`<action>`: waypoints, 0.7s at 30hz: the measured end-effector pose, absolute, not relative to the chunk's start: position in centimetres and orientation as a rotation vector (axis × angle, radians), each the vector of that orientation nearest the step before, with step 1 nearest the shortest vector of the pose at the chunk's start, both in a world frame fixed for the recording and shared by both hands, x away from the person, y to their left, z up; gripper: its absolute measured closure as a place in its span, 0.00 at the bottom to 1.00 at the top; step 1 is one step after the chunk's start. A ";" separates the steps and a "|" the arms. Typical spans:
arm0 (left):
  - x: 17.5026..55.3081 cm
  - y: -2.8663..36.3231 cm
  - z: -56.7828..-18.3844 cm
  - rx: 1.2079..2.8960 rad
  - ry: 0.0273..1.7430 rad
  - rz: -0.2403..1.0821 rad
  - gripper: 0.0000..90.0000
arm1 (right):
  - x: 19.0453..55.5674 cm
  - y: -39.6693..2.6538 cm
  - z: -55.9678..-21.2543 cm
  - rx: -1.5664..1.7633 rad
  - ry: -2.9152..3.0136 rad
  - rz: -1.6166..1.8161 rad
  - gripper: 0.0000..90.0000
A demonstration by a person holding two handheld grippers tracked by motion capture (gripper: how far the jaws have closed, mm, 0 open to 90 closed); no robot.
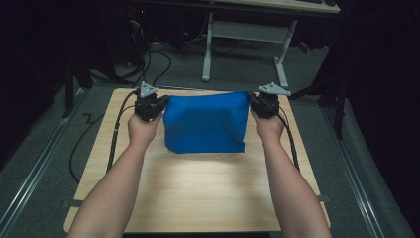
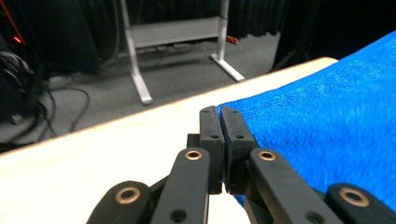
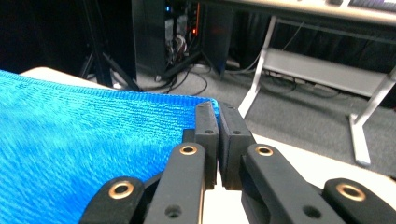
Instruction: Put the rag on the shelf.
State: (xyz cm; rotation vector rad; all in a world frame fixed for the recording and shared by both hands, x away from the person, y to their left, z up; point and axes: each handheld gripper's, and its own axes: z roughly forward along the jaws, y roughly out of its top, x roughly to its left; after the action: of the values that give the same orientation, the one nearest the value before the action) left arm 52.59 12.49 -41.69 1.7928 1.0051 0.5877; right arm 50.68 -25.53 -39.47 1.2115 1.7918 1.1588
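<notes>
Blue cloth (image 1: 205, 124) stretched between both tongs

The blue cloth's (image 2: 327, 130) clamped corner is hidden between the left tool's (image 2: 219, 114) pads, its far side cut off.

Grey carpet (image 1: 237, 69) is covering the floor around a pale wooden table (image 1: 198, 198). A white-legged desk (image 1: 247, 34) is standing beyond it, cables (image 1: 148, 64) are trailing left, and darkness is swallowing the walls.
</notes>
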 end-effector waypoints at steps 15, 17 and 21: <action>52.0 11.5 -45.5 1.855 0.976 0.508 0.99 | 50.0 -25.1 -44.5 1.268 1.896 1.161 0.98; 51.8 11.4 -45.7 1.855 0.971 0.510 0.99 | 49.9 -25.0 -44.8 1.272 1.905 1.156 0.98; 51.7 11.4 -46.6 1.856 0.977 0.490 0.99 | 49.7 -24.6 -45.6 1.273 1.921 1.158 0.98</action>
State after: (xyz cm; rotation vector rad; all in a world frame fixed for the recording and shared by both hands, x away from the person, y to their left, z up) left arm 51.66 11.40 -46.57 1.8564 0.9773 0.4895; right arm 49.72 -24.59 -45.58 1.2731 1.9208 1.1580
